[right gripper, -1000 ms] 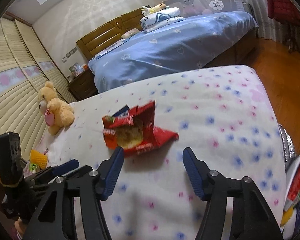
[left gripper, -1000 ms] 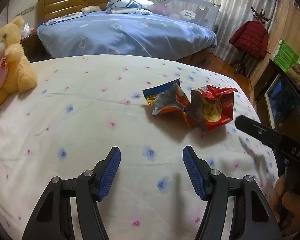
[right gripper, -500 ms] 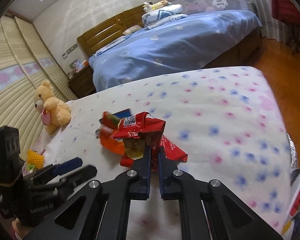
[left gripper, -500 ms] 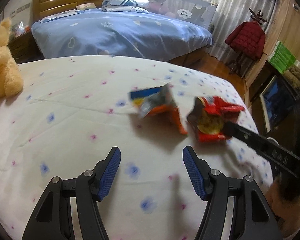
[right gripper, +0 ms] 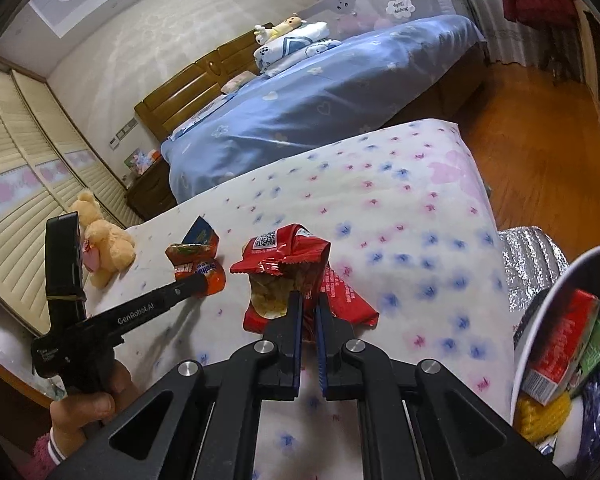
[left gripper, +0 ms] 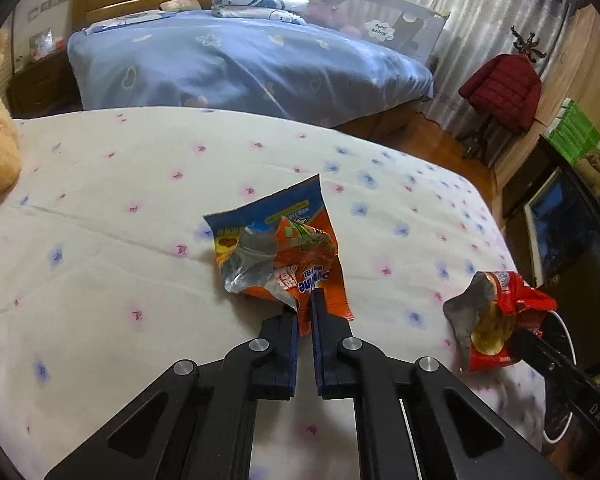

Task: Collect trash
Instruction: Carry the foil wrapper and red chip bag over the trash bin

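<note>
Left gripper (left gripper: 304, 300) clenched on the near edge of the orange and blue snack bag (left gripper: 277, 248), pads pinching the crumpled foil. Bag lying on the white flowered bedspread (left gripper: 111, 240), roughly mid-bed, torn mouth facing away.

Right gripper (right gripper: 308, 306) clenched on the red snack bag (right gripper: 287, 256), blue pads squeezing the wrapper just below its open top; bag raised slightly, its tail trailing on the bedspread near the bed's right edge. Both bags just apart, side by side.

Bin (right gripper: 540, 312) at lower right, just beside the bed, already holding a red and green carton (right gripper: 560, 344) and other wrappers.

Teddy bear (right gripper: 103, 244) seated at the far left of the bedspread. Blue bed (left gripper: 239, 64) beyond, red jacket (left gripper: 500, 92) hanging at right.
</note>
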Demonstrator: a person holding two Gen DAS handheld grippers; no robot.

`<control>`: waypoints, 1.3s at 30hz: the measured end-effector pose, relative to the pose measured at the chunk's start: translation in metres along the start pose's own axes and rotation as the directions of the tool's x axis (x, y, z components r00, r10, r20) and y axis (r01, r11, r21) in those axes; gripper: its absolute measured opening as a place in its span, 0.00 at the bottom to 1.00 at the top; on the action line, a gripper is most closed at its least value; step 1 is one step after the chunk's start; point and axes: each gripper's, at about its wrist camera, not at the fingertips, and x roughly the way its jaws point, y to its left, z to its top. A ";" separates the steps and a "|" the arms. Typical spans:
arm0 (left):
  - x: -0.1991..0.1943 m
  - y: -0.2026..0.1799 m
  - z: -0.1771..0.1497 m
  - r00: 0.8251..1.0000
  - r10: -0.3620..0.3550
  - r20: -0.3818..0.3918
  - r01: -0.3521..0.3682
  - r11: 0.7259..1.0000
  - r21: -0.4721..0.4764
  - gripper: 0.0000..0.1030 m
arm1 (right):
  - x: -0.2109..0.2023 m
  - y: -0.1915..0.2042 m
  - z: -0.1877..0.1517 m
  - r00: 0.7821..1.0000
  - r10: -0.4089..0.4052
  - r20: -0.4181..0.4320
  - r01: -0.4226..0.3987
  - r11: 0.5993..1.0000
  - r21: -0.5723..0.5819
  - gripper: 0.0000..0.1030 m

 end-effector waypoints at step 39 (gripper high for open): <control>-0.137 -0.068 -0.098 0.997 -0.060 0.047 0.051 0.983 0.176 0.02 | -0.096 0.006 -0.064 0.993 -0.055 0.105 0.051 0.998 0.036 0.06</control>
